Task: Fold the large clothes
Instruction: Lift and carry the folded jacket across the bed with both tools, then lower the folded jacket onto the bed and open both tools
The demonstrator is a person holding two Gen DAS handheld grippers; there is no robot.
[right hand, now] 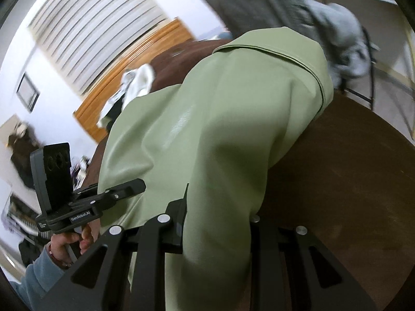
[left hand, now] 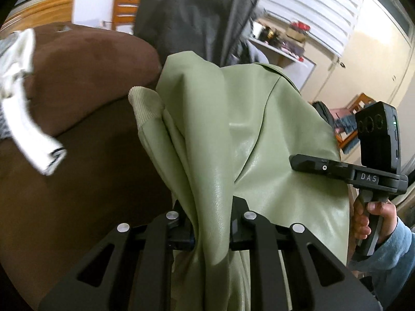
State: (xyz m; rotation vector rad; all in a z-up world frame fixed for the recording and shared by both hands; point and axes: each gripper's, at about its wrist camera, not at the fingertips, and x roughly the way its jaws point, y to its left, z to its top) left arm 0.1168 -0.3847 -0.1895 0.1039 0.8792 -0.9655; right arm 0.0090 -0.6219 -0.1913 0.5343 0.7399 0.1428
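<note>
2 grippers, green jacket [left hand: 249, 134], ribbed cuff [left hand: 145, 103] left-only

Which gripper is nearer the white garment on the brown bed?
Left. The left gripper, shut on the green jacket, has the white garment close on its left. The right gripper, also gripping the jacket, sits on the far side of it.

dark hanging garment [left hand: 197, 18] ahead, brown surface [left hand: 77, 83] bare
</note>
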